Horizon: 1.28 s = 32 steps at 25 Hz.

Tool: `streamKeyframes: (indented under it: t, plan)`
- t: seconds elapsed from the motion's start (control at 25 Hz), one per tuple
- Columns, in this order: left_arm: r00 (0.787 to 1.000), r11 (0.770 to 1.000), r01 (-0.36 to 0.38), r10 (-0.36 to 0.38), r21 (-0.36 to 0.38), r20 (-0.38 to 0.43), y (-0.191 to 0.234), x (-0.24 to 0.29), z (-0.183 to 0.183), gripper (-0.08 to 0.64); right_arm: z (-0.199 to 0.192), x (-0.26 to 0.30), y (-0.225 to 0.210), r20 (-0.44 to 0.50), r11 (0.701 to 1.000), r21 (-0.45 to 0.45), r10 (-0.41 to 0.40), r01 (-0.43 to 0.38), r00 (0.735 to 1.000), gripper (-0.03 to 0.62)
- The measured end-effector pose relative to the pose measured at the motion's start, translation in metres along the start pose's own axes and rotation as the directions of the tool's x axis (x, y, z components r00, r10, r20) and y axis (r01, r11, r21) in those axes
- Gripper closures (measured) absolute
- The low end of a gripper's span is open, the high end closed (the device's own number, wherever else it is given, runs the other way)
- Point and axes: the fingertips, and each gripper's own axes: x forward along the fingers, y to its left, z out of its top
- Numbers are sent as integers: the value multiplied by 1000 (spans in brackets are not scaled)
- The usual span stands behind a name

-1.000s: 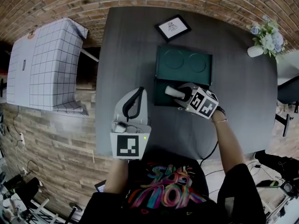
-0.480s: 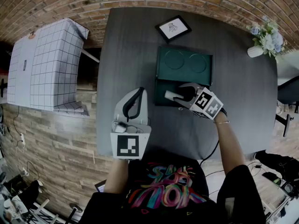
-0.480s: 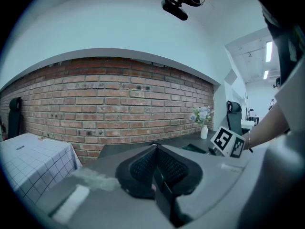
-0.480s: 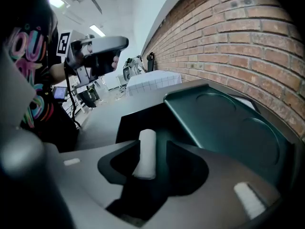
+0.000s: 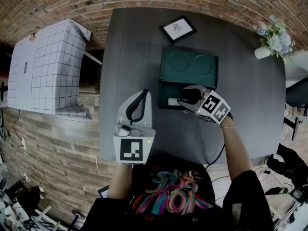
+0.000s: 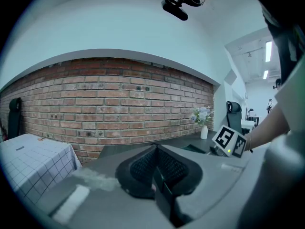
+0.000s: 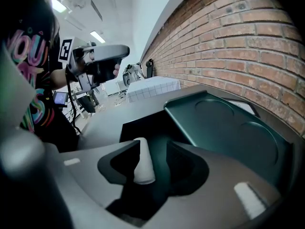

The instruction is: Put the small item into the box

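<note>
The box (image 5: 165,88) sits open in the middle of the table (image 5: 130,57), its green lid (image 5: 190,64) folded back flat on the far side. The small item (image 5: 173,101), a short white tube, is inside the box, low against the near wall.

The right claw (image 5: 186,96) reaches over the near edge of the box with its jaws spread wide. In the right gripper view the tube (image 7: 143,162) stands between them, close against one jaw, with a clear gap to the other, so nothing pinches it and the claw (image 7: 155,149) holds nothing. The dark inside of the box (image 7: 143,128) shows just beyond the jaw tips.

The left claw (image 5: 143,94) hangs well to the left of the box, near the person's body. Its jaws (image 6: 156,149) are pressed together with nothing between them.

The tube looks light, stiff and smooth. Being round, it would probably roll or slide if nudged, and a smooth skin may slip under a weak pinch. If it needed lifting again, the safest hold would be across its middle, with the pads flat on opposite sides rather than on the rounded end. It does not look fragile, so a firm squeeze should do no harm.

With the tube in the box, the task seems nearly finished.
</note>
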Motion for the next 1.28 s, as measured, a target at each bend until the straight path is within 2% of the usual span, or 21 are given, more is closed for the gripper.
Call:
streamKeyframes:
  t: [0.28,0.68,0.92,1.12,1.28]
  plan:
    - [1000,1000,-3,3,6,4,0,-1,2,558,14,-6,3,67,999,-26,-41,42,997,419]
    - [1000,1000,-5,5,14,21,0,-5,10,558,37,-24,10,166,995,-20,-88,93,982,420]
    - [999,999,1,-3,42,40,-8,-14,19,557,50,-46,16,248,991,19,-130,130,960,420]
    - [998,999,3,-6,44,62,-16,-23,29,557,60,-65,31,287,986,1,-160,167,945,420]
    - [996,998,0,-5,59,84,-22,-32,39,558,83,-91,47,397,982,22,-180,187,900,422]
